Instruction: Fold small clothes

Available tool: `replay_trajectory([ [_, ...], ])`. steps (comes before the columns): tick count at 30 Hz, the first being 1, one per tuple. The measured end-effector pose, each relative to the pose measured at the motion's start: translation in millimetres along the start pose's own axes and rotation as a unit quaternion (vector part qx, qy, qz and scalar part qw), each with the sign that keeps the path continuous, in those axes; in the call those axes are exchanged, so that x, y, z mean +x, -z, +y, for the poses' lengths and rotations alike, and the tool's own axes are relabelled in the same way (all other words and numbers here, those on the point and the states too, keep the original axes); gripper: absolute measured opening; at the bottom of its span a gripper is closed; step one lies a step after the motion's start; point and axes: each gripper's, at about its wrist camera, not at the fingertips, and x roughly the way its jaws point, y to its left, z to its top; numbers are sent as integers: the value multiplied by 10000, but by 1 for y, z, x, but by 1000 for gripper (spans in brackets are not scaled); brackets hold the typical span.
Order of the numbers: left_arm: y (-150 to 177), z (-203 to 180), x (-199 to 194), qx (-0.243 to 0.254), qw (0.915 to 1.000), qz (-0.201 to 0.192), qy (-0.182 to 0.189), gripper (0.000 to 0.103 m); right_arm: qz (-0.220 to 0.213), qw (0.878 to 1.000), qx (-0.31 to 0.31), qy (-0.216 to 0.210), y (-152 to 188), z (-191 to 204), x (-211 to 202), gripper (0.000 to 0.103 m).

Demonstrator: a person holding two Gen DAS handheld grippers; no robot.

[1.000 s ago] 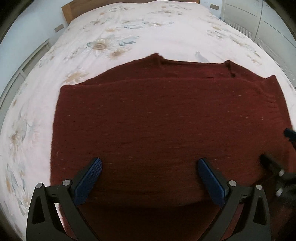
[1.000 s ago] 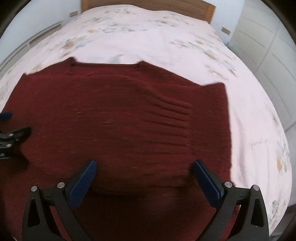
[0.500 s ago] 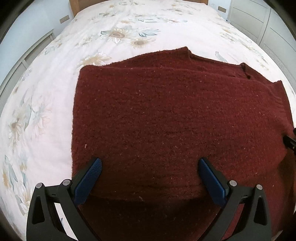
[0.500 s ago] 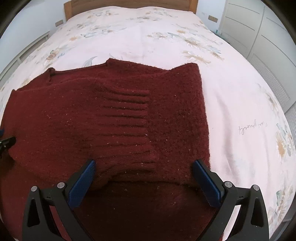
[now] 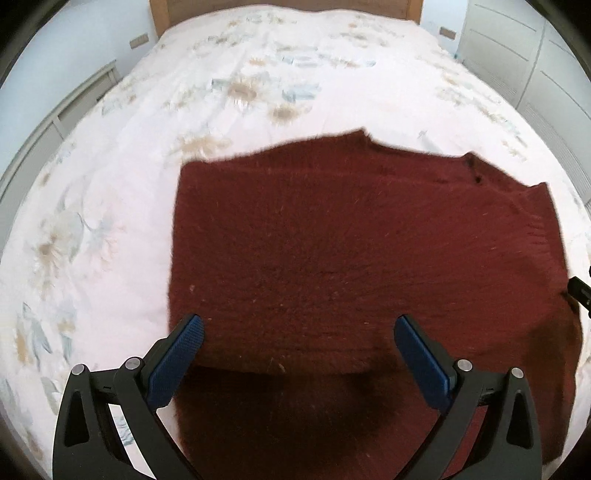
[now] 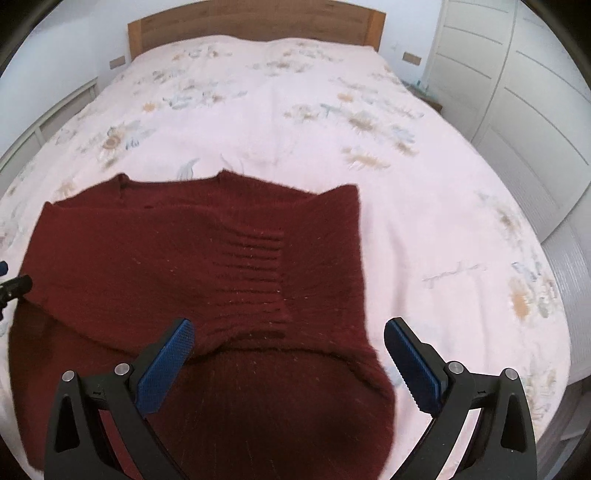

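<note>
Since half a second ago both cameras have pulled back, so the dark red knitted sweater (image 5: 369, 251) looks smaller on the floral bedspread (image 5: 147, 184), its top part folded down. The left gripper (image 5: 299, 343) and right gripper (image 6: 290, 345) hang wide apart, empty; the sweater's near hem is hidden beneath them. A wooden headboard (image 6: 255, 26) and white wardrobe doors (image 6: 517, 92) frame the bed.
</note>
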Motion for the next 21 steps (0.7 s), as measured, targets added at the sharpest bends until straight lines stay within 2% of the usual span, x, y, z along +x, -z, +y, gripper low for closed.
replay_trajectory([
  [9,7,-13,-63,200,9975,-444,503,102,-179,9998,72,-90,22,-8,-55,103],
  [11,24,-28,-73,199,9973,-525,471,102,-166,9997,128,-97,32,-11,-63,103],
  [13,39,-29,-81,140,9974,-531,466,102,-123,9996,231,-135,46,-16,-69,103],
  [17,68,-28,-85,23,9985,-313,439,102,93,9994,332,-103,75,-19,-66,103],
  [21,108,-20,-90,-44,9997,-136,196,102,410,9982,412,-118,108,-24,-55,103],
])
